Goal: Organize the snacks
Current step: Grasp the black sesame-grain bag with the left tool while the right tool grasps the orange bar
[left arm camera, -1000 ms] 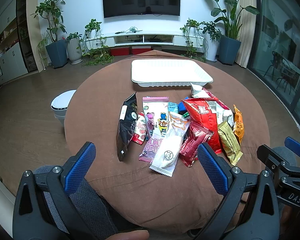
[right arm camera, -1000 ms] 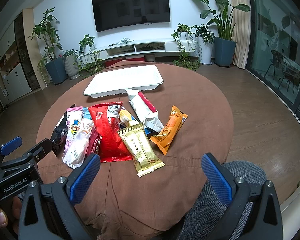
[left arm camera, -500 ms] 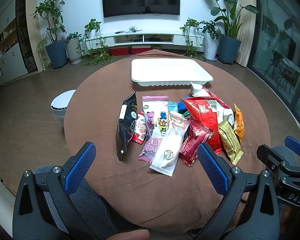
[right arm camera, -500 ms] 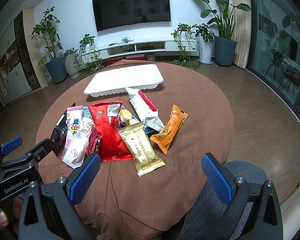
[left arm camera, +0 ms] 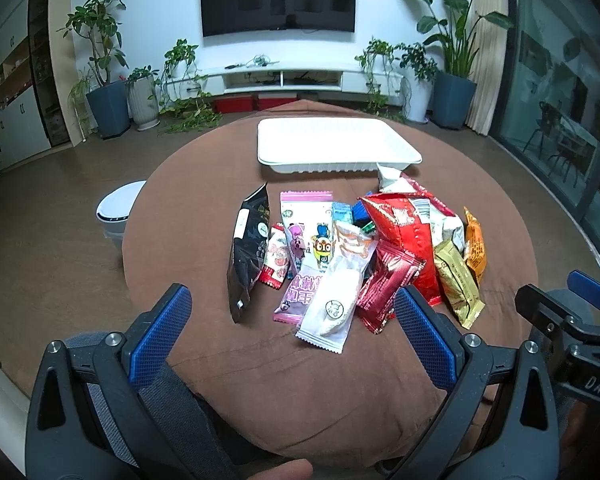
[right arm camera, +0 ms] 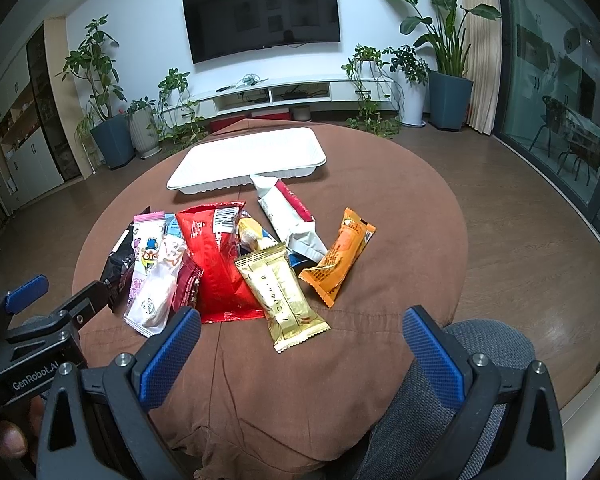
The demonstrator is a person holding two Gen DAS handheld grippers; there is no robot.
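Note:
A pile of snack packets lies in the middle of the round brown table (left arm camera: 188, 208). It holds a black bag (left arm camera: 246, 256), a pink cartoon packet (left arm camera: 308, 240), a white packet (left arm camera: 336, 300), a dark red packet (left arm camera: 388, 284), a big red bag (right arm camera: 216, 264), a gold packet (right arm camera: 280, 292) and an orange packet (right arm camera: 338, 256). An empty white tray (left arm camera: 336, 146) stands behind the pile; it also shows in the right wrist view (right arm camera: 252, 160). My left gripper (left arm camera: 296, 336) is open and empty, near the pile's front. My right gripper (right arm camera: 300, 352) is open and empty, near the gold packet.
A white bin (left arm camera: 118, 208) stands on the floor left of the table. Grey fabric (right arm camera: 460, 360) lies under the right gripper at the table's near edge. Potted plants, a TV unit and a glass wall ring the room.

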